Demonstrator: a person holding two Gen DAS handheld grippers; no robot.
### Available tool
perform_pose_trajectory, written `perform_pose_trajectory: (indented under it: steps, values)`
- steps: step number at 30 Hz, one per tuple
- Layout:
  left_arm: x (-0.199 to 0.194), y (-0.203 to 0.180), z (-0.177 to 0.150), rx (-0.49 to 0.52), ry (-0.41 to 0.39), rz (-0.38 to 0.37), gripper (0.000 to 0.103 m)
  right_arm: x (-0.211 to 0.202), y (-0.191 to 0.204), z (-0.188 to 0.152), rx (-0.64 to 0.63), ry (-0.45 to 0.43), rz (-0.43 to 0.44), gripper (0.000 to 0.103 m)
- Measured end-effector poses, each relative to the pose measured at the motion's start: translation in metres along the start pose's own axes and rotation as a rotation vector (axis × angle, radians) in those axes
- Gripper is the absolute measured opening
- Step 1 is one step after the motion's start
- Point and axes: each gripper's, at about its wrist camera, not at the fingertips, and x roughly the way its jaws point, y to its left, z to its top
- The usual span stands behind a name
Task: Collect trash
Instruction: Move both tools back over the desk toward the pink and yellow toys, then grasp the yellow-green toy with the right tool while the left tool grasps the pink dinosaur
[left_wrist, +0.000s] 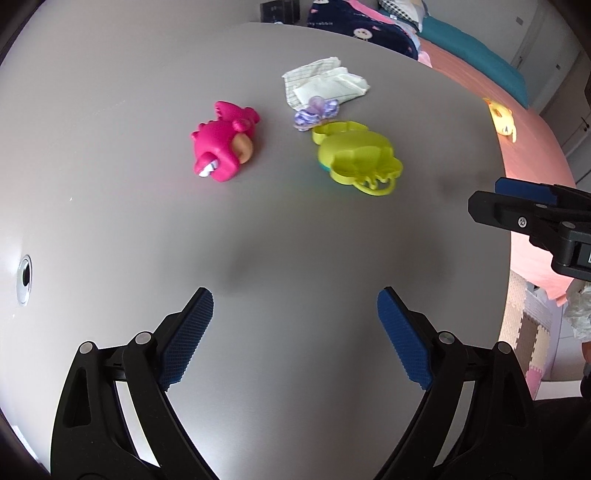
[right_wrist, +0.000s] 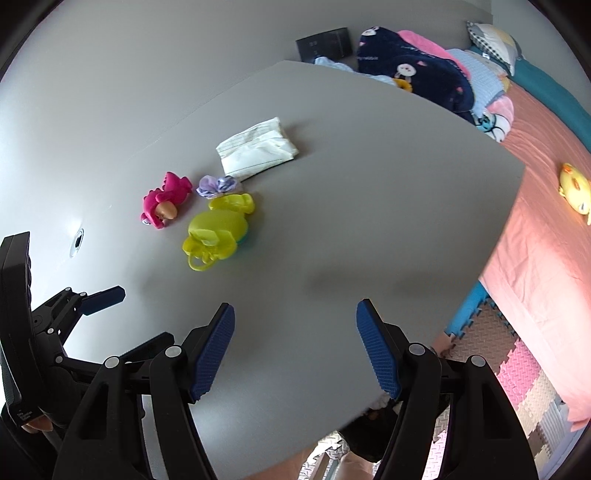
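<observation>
Two grippers are in my charge, and neither holds anything. The left gripper has its jaws spread wide over bare table; the right gripper stands at a moderate gap, also with nothing between its pads, over the near part of the table close to its edge.

Step in hand, in my judgement: the approach, before any pickup. Four items lie grouped toward the far side, well apart from both grippers: a pink toy, a yellow-green plastic toy, a small purple ruffled piece and a folded pale paper or cloth wad.

I take the wad to be the likeliest trash, though I cannot confirm it. It looks thin, soft and layered, with fine lines on one face, lying flat. The purple piece is just beside it, possibly touching.

Next move calls for reaching past the toys and pinching low at a free edge. I see no bin in either view.
</observation>
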Motion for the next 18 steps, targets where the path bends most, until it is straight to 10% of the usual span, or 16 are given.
perform_pose_trajectory:
  steps: [18]
  values:
    - [0.014,0.026,0.011,-0.023,0.006,0.024,0.088,0.058,0.049,0.042,0.019,0.016,0.03,0.071]
